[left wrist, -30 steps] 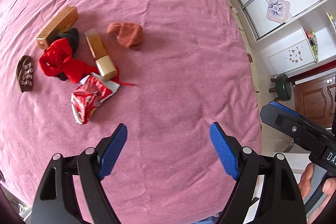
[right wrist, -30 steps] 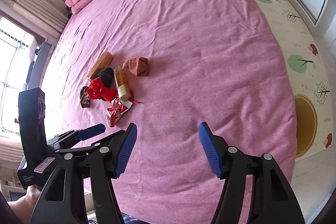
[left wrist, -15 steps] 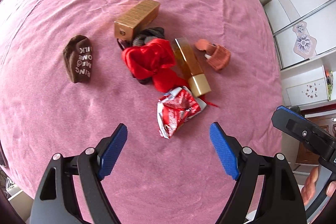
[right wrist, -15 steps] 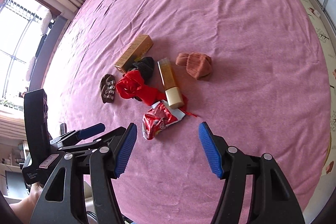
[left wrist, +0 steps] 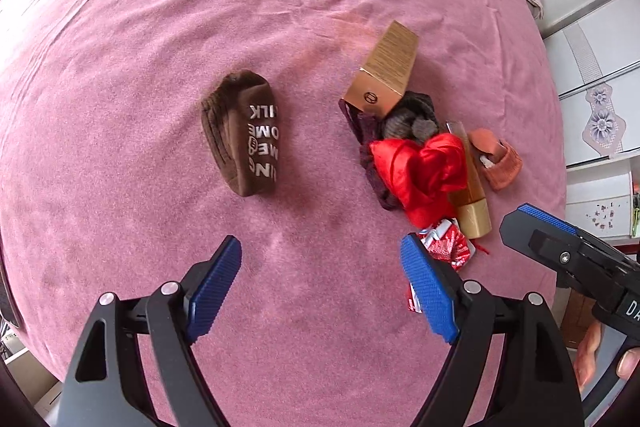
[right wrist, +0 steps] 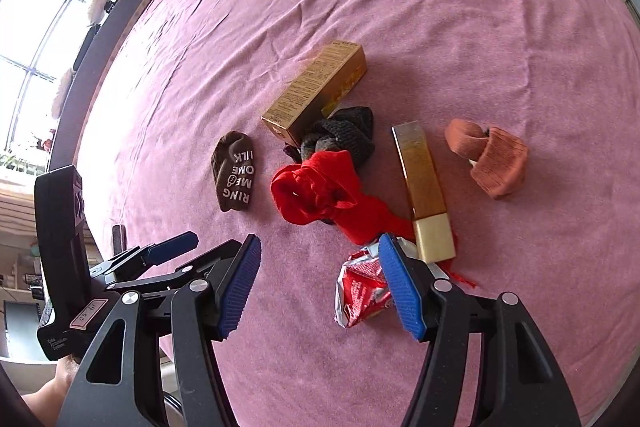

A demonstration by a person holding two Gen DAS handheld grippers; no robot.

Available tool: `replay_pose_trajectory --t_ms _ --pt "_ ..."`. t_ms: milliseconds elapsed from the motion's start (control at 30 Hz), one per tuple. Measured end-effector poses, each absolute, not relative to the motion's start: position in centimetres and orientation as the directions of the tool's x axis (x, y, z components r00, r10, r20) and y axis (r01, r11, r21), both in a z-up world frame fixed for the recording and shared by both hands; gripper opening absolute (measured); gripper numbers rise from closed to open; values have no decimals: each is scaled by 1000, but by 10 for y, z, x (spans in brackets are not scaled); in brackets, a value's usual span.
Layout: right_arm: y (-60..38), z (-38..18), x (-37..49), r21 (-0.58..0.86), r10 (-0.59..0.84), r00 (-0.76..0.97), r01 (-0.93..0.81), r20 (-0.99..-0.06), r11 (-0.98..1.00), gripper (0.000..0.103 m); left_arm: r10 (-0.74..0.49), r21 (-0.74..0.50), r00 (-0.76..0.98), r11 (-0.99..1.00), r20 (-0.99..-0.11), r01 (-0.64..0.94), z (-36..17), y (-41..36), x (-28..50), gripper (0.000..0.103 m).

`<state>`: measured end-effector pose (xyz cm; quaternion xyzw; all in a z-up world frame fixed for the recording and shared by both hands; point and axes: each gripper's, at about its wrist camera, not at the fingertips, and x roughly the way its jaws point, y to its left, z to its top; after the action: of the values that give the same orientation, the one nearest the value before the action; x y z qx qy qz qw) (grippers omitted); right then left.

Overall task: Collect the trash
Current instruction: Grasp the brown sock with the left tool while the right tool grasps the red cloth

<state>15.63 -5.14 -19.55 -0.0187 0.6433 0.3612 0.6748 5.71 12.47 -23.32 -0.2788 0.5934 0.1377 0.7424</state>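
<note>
Everywhere a wrinkled pink bedspread [right wrist: 460,7] — bright window [right wrist: 36,39] beyond its edge.

We moved both tools in over bed: left tool [left wrist: 322,287] nearer brown sock [left wrist: 244,139], right tool [right wrist: 320,285] reaching red wrapper [right wrist: 362,291].

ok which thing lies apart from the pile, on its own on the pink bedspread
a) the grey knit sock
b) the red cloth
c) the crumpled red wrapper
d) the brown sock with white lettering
d: the brown sock lies alone with bare bedspread all around it, while the red cloth, wrapper and grey sock overlap or touch in the pile.
</note>
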Motion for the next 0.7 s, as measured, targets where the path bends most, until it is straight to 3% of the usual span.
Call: replay_pose_trajectory --t_ms 533,567,633,700 --pt "-18 -246 186 405 384 -140 -441 -913 801 60 -156 -262 222 749 -963 -608 -282 179 77 82" --pt "-19 -249 188 410 386 -147 -431 -911 804 58 -158 -263 220 746 -963 -612 -284 181 79 83" --pt "-21 -253 189 410 382 -154 -429 -911 805 46 -161 -262 216 744 -963 -615 -289 183 82 83" --pt "-23 -252 188 394 372 -141 -449 -917 802 26 -159 -254 207 748 -965 -613 -294 184 88 83"
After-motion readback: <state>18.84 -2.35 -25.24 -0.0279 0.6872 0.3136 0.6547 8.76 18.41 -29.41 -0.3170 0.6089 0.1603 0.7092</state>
